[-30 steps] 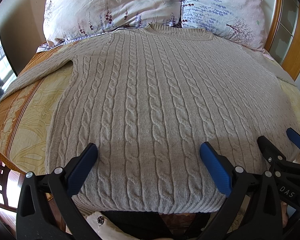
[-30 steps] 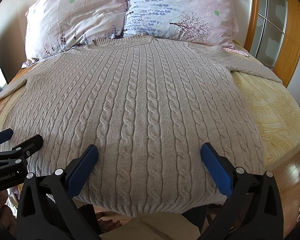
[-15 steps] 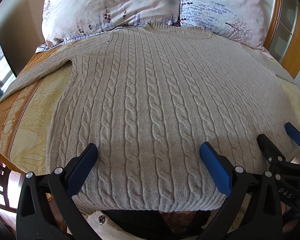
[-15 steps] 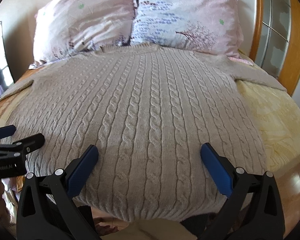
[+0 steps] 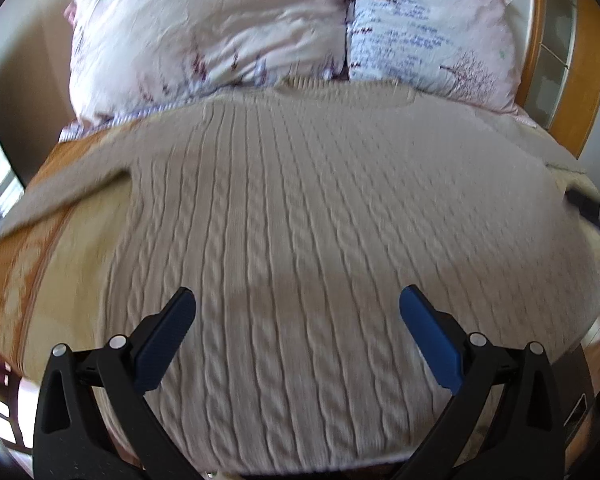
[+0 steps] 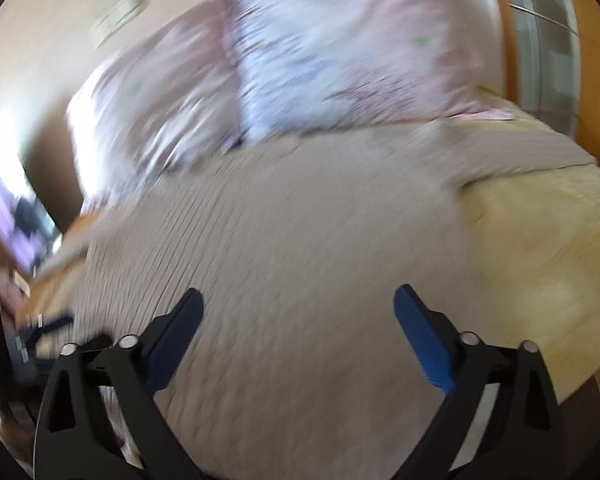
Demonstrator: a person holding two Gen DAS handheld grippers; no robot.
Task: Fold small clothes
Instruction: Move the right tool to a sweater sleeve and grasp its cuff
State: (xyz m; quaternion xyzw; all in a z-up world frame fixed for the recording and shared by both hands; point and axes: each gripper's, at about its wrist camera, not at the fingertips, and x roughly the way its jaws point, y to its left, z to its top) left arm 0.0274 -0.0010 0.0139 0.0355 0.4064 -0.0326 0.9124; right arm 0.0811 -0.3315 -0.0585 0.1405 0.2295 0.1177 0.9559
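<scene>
A beige cable-knit sweater lies spread flat on the bed, neck toward the pillows, sleeves out to both sides. It also shows, blurred, in the right wrist view. My left gripper is open and empty, hovering over the sweater's lower part. My right gripper is open and empty, above the sweater's lower right part, with its view tilted. The right sleeve lies toward the bed's right side. The left sleeve stretches over the bedspread.
Two floral pillows stand at the head of the bed. A yellow patterned bedspread covers the mattress. A wooden headboard frame rises at the right. The bed's near edge lies just under the grippers.
Both grippers have lifted and moved forward over the sweater. The right gripper has swung and tilted toward the right side, blurring its view. Both stay open; the sweater has not moved.
</scene>
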